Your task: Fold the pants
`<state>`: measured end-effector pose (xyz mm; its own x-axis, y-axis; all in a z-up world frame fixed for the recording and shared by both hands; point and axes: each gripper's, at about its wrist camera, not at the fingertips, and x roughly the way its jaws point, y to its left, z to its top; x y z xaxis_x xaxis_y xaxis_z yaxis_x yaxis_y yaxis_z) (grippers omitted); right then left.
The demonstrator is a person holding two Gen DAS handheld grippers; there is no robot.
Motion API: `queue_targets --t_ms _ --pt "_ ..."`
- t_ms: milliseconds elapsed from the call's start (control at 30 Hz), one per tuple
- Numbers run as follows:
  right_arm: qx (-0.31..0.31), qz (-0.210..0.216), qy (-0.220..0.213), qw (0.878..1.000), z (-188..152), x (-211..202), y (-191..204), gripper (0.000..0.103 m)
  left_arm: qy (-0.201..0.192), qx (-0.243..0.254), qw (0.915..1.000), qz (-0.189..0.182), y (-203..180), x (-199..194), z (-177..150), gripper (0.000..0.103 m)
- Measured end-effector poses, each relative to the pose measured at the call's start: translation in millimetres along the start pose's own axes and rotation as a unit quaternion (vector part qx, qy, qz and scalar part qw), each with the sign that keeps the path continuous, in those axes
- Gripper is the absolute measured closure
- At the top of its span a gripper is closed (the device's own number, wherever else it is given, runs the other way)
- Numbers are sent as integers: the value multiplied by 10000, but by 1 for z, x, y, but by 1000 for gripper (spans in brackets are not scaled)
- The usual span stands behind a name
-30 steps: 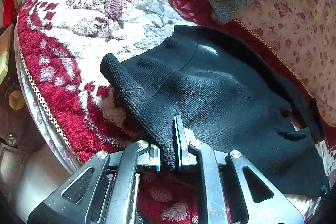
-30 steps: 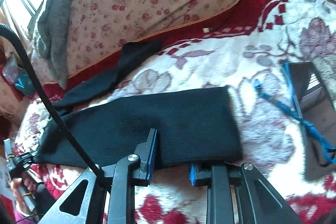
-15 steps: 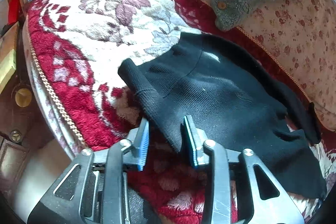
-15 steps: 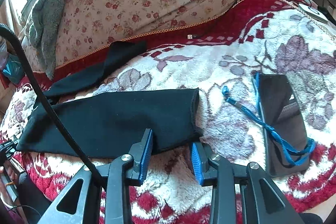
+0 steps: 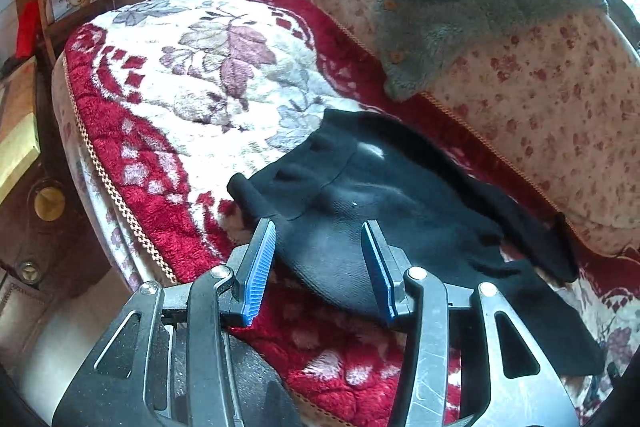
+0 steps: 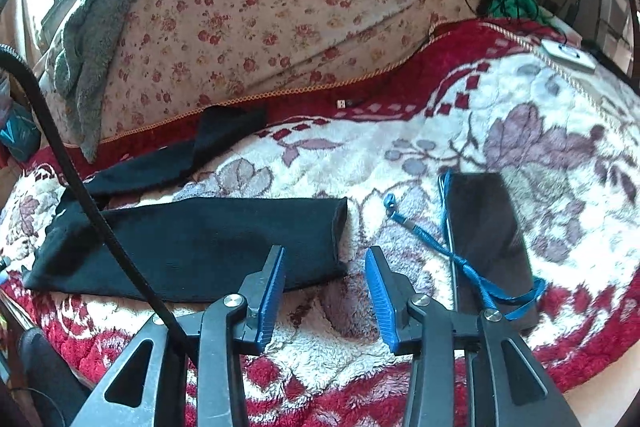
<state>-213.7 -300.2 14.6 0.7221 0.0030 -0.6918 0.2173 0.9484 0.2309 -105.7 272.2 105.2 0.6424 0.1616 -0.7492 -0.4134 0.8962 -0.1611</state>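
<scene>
Left gripper spread wide, grasping nothing, blue pads either side of the waistband corner of the black pants. Right gripper likewise released, hovering just short of the near leg cuff. Pants lying on the red-and-cream floral blanket, long axis running from waistband at 9 o'clock to cuffs at 3 o'clock in the right wrist view. Second leg angled toward 1 o'clock, against the floral cushion. Waistband end crossed by a black cable; far hem partly lost in shadow. Phone with blue lanyard at 3 o'clock.
</scene>
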Motion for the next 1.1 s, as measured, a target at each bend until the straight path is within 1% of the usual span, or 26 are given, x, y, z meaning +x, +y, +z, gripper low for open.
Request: queue_targets --t_ms 133,367,433,533,667,800,933,1000,1100 --pt "-69 24 -92 9999 3 -7 4 63 13 27 10000 -79 -5 -2 0 59" --pt "-117 103 -116 9998 8 -7 12 62 113 39 9997 -191 -11 3 -1 59" --pt "-91 181 -102 9997 10 -5 13 62 177 26 9995 -245 -12 7 -1 59" --pt "3 451 -49 9990 15 2 17 61 301 59 9989 -358 -19 15 -3 59" --pt "263 1029 107 9943 23 22 24 60 470 218 9971 -563 -34 25 -4 59" --pt "249 1350 335 9900 39 49 40 59 590 469 9947 -699 -56 37 0 59" --pt "15 1336 483 9899 58 74 57 56 669 810 9916 -754 -86 53 6 59" --pt "-83 1329 533 9897 68 87 67 56 822 955 9880 -890 -103 65 9 59" --pt "-191 1373 593 9886 84 107 82 56 1021 991 9847 -1005 -123 83 15 59"
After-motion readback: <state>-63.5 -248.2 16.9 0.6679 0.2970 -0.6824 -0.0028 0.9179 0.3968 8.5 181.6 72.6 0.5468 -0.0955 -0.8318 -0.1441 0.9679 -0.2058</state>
